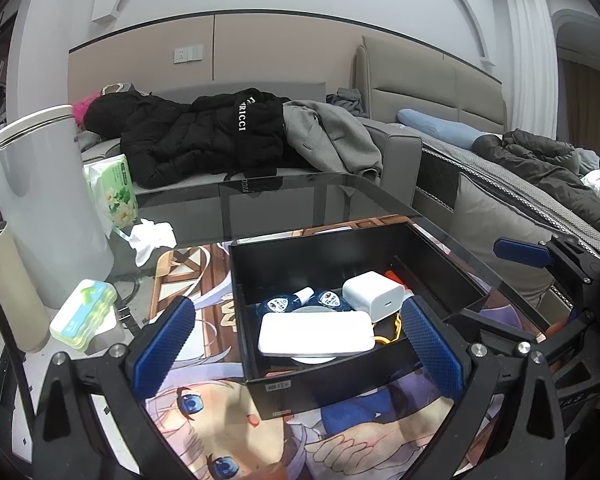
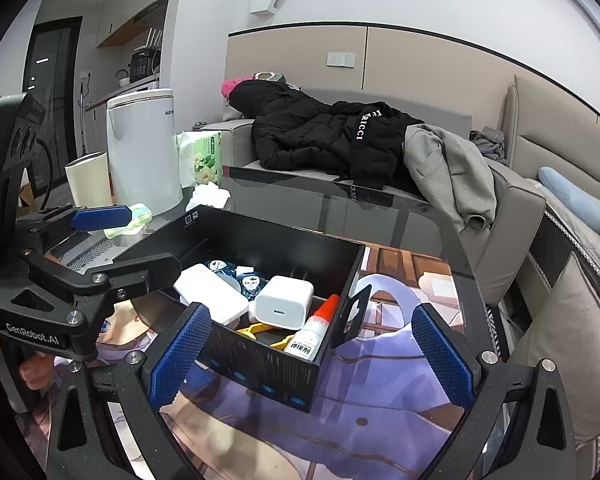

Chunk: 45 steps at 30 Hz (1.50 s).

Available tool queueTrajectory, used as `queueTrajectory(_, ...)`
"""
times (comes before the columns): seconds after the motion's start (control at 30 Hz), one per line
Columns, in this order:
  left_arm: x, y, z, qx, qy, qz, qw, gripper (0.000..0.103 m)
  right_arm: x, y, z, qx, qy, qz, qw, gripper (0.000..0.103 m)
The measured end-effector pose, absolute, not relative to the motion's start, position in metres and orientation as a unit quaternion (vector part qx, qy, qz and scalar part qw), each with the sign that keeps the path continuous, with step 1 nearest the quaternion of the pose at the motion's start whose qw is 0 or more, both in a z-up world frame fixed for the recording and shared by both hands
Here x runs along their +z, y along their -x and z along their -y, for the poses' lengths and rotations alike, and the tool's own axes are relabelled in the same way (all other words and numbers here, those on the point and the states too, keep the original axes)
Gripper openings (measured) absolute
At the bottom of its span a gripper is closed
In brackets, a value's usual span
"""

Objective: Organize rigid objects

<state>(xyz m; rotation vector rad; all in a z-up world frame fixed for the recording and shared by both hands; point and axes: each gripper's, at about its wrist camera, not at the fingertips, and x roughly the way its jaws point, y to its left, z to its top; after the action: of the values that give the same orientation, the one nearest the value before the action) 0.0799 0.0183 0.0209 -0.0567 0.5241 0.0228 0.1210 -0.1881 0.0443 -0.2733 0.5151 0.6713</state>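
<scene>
Just beyond hand-held gripper (image 1: pixel 300 344): box (image 1: pixel 380 392)

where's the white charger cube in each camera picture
Left wrist view: white charger cube sits right of centre inside the black box, behind the flat white case.
Right wrist view: charger cube sits at centre, beside the red-capped bottle.
Shared landmark: the black box.

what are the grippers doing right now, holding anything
left gripper: open, holding nothing, black box between its fingers.
right gripper: open, holding nothing, over the box corner.
</scene>
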Motion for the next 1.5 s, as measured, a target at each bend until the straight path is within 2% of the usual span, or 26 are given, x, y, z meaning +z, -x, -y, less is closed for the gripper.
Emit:
queueTrajectory(0.8,0.006,-0.056,-0.037,0.041,0.050,-0.262,0.963,0.103,0.047,-0.111,0.196,0.344,0.102,-0.232,0.904,0.102)
queueTrajectory(1.5,0.007,-0.056,-0.027,0.040,0.027,-0.262,0.964,0.103,0.046,-0.112,0.190,0.342,0.108,-0.230,0.904,0.102)
